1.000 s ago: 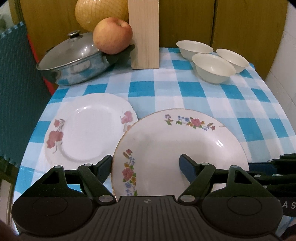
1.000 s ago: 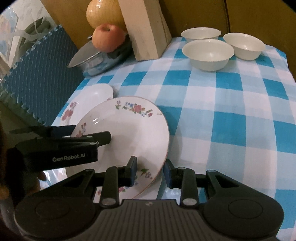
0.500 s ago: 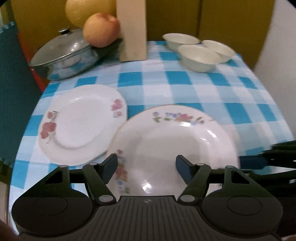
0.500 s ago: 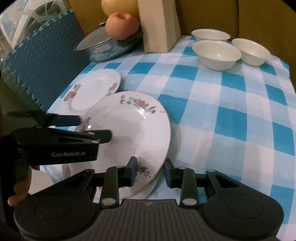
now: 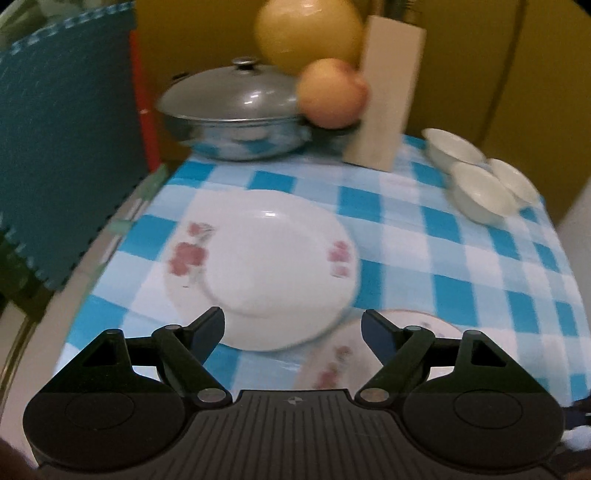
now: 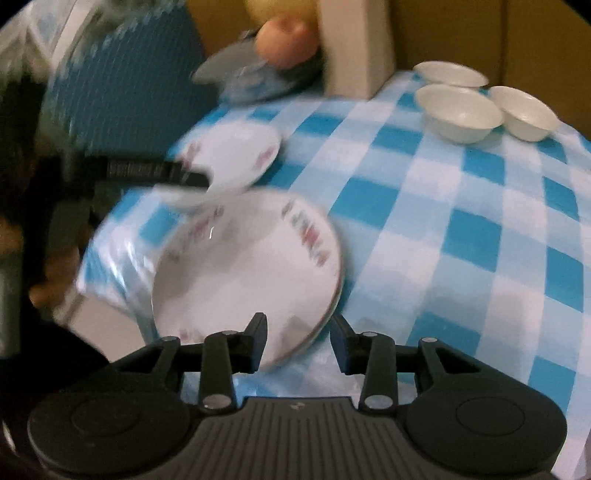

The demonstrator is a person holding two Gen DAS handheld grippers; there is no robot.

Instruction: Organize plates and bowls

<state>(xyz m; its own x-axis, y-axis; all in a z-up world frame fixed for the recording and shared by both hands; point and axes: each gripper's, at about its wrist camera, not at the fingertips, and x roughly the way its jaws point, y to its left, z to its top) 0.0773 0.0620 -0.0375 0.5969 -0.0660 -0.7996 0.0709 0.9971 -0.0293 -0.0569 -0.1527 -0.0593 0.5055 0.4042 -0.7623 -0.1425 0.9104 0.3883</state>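
Nearest the rt-wrist lens, the right gripper (image 6: 298,334) has its jaws opening, w/ the near rim of the big floral plate (image 6: 251,273) sitting between them; the left pad overlaps the rim, the right pad stands clear of it, so no firm pinch shows. That plate lies near the table's front-left corner on the blue-white checked cloth (image 6: 461,236), pic is motion-blurred.

On the left-wrist side, the left gripper (image 5: 293,328) has jaws wide and opening, nothing held betw. them. It hangs over the near edge of the smaller red-flower plate (image 5: 266,266), which lies flat on the cloth. A slice of the big floral plate (image 5: 388,347) shows just to the rt, partly behind the rt finger. In the rt-wrist view the left gripper (image 6: 201,181) reaches in from the left, over the gap betw. the 2 plates.

Further back, far-rt corner: 3 white bowls (image 6: 461,110) in a tight cluster, upright, empty, well apart from the plates. Far-left: a lidded steel pot (image 5: 236,110), an apple (image 5: 332,92) just beside it, a wooden block (image 5: 384,99) upright next to the apple, a big yellow fruit (image 5: 306,33) behind. Teal mat (image 5: 62,122) stands along the table's left edge.
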